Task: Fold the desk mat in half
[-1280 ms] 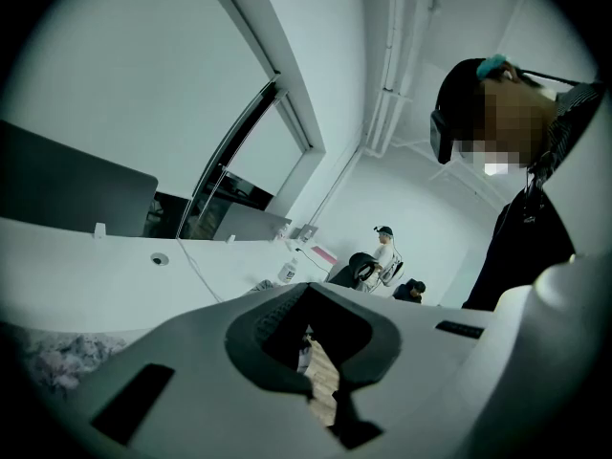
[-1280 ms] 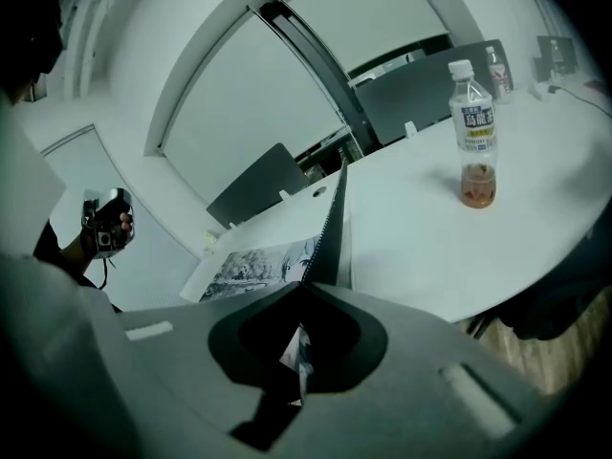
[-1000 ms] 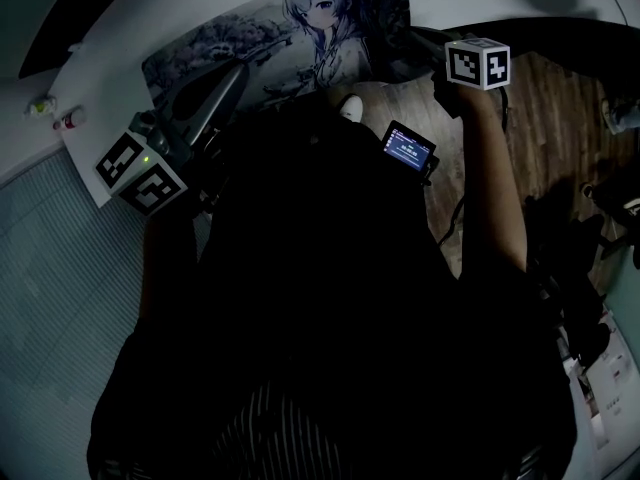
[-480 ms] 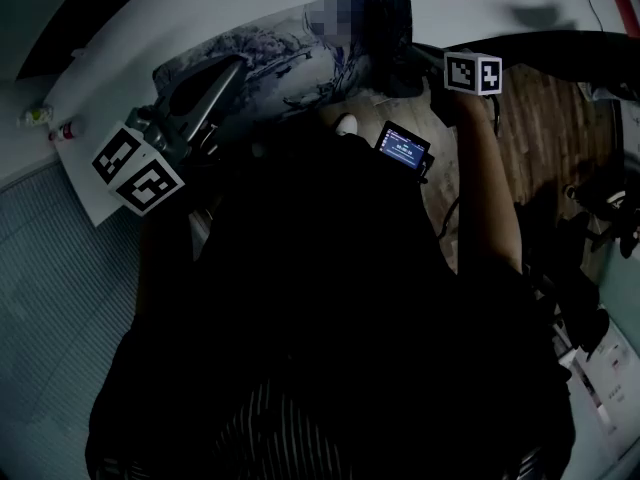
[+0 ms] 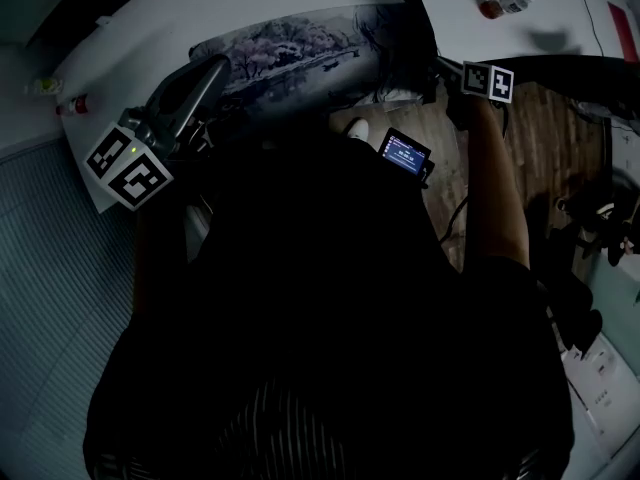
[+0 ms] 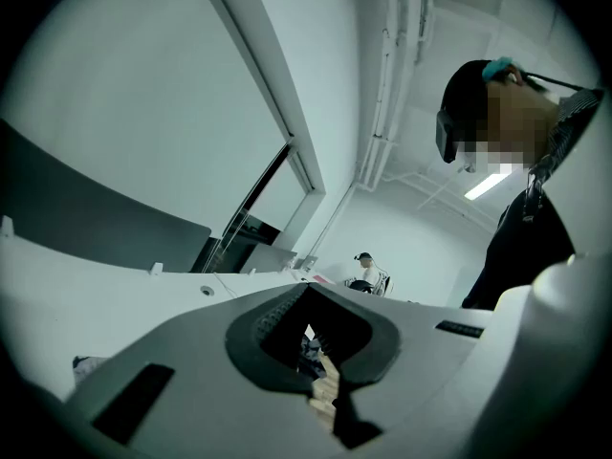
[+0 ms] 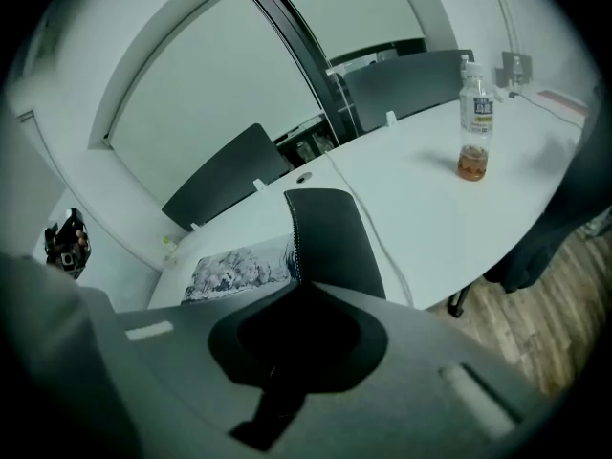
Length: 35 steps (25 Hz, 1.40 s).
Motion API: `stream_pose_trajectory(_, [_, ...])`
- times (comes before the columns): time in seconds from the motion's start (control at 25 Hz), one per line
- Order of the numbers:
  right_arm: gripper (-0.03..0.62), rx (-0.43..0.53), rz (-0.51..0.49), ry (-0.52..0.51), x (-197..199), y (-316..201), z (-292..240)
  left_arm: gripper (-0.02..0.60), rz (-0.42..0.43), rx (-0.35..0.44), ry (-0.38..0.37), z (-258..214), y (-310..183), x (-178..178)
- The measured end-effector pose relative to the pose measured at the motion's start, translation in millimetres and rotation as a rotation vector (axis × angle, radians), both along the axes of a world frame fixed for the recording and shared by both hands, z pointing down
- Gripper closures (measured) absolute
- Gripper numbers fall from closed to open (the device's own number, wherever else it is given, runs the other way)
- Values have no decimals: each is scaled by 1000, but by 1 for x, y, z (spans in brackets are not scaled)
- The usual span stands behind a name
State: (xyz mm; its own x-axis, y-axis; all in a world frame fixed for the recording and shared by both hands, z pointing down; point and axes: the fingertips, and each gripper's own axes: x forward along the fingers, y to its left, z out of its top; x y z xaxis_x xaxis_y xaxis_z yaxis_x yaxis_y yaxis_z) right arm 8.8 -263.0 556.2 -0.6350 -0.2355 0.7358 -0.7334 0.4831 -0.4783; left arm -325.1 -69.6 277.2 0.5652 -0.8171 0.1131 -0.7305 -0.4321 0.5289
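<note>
The desk mat (image 5: pixel 300 48), printed with a pale blossom scene on top and dark underneath, lies on the white table (image 5: pixel 250 3) with its near edge lifted. My left gripper (image 5: pixel 212 68) meets the mat's left end. Its jaws look shut in the left gripper view (image 6: pixel 320 390), with a scrap of print showing in the gap. My right gripper (image 5: pixel 437 66) is shut on the mat's right end. In the right gripper view (image 7: pixel 273 390) the dark underside (image 7: pixel 330 232) runs up from the jaws, and the printed face (image 7: pixel 239 266) lies to its left.
A drink bottle (image 5: pixel 505 4) stands on the table at the far right (image 7: pixel 474 122). A small red-capped bottle (image 5: pixel 75 103) sits at the table's left end. A cable (image 7: pixel 373 228) crosses the tabletop. Dark chairs (image 7: pixel 229 185) stand behind the table. Wooden floor (image 5: pixel 540 118) lies to the right.
Both grippers have carried the mat's near edge away from me, over the mat; the left moved farther. Less of the print shows, and the figure on it is now covered.
</note>
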Motion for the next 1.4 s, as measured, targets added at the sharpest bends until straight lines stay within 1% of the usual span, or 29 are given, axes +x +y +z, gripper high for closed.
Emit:
stream_pose_trajectory(0.2, [585, 13, 42, 0, -18, 3, -10, 572, -21, 8, 7, 5, 30, -39])
stream_pose_trajectory(0.52, [586, 23, 21, -1, -73, 25, -34, 572, -69, 24, 22, 7, 77, -106])
stream_pose_trajectory(0.6, [585, 18, 24, -11, -84, 30, -40, 572, -74, 28, 43, 7, 87, -120])
stream_pose_trajectory(0.72, [585, 16, 23, -40, -104, 36, -54, 572, -92, 22, 82, 8, 98, -133])
stream_pose_trajectory(0.8, [585, 9, 11, -69, -123, 44, -68, 572, -95, 15, 89, 13, 105, -139])
stream_pose_trajectory(0.88, [585, 10, -3, -76, -133, 45, -75, 572, -97, 9, 93, 17, 109, -142])
stream_pose_trajectory(1.0, [585, -20, -12, -139, -160, 51, -92, 572, -109, 11, 97, 19, 109, -145])
stream_pose_trajectory(1.08, [585, -9, -55, -152, -173, 49, -97, 572, -126, 22, 99, 17, 108, -148])
stream_pose_trajectory(1.16, [585, 16, -133, -125, -178, 42, -90, 572, -152, 33, 104, 13, 109, -150])
stream_pose_trajectory(1.28, [585, 9, -245, -130, -210, 53, -91, 572, -195, 39, 91, 7, 113, -153])
stream_pose_trajectory(1.4, [585, 3, -333, -141, -243, 65, -91, 572, -222, 34, 80, 11, 121, -158])
